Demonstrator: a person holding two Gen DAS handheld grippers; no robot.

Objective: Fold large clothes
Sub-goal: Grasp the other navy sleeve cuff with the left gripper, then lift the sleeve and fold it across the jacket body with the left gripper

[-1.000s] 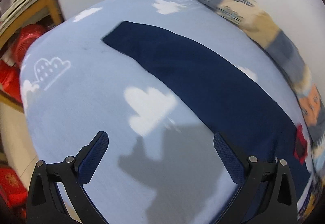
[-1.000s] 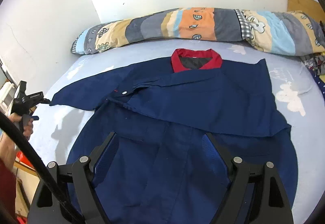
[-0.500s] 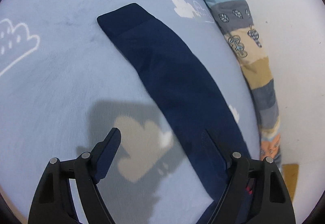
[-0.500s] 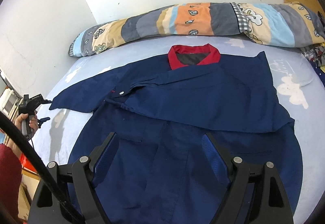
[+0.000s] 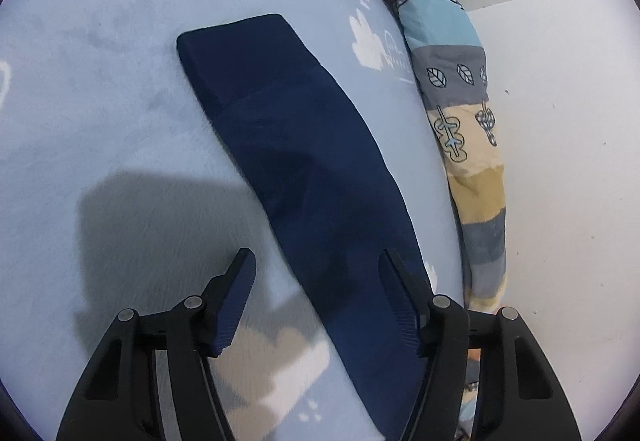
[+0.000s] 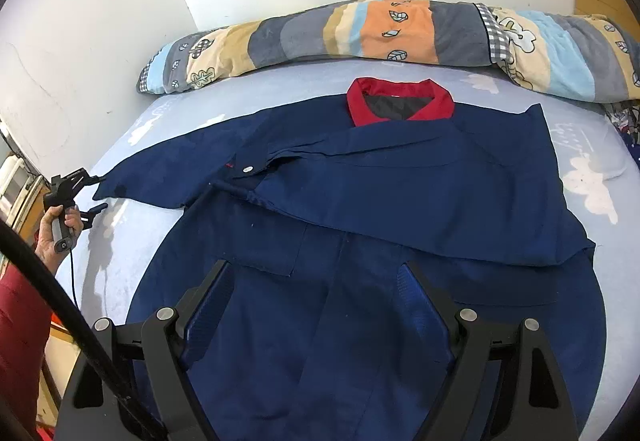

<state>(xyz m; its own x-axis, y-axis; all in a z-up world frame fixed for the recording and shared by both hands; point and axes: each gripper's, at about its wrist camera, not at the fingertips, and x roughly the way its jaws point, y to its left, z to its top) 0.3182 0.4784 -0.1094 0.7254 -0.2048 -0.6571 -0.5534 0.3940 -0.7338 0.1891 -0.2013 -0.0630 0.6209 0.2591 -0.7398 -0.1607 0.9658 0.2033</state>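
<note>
From the left wrist camera, the left gripper (image 5: 316, 273) hangs over a pale blue bedsheet (image 5: 100, 129) printed with white clouds, its dark shadow falling on the sheet to the left. A navy sleeve (image 5: 296, 161) lies flat and runs diagonally from its cuff near the top toward the bottom of the view, passing between the two fingers; the jaws have just been closing, yet they stand apart with the pads clear of the cloth — nothing is pinched. A long striped bolster (image 5: 464, 113) with leaf prints lies along the white wall (image 5: 568, 161) on the right. From the right wrist camera, the right gripper (image 6: 316, 301) hovers with its jaws spread wide above the lower front of a navy jacket (image 6: 400, 209), gripping nothing. The jacket lies face up in the middle of the bed, its red collar (image 6: 400, 101) toward the bolster, one sleeve folded across the chest and the other stretched out to the left. At that sleeve's cuff, far left in the picture, a person's hand (image 6: 56, 229) holds the left gripper by its handle, one finger just at the cuff's edge — whether it touches cannot be told. A red sleeve (image 6: 20, 329) of the person shows at the lower left edge.
</note>
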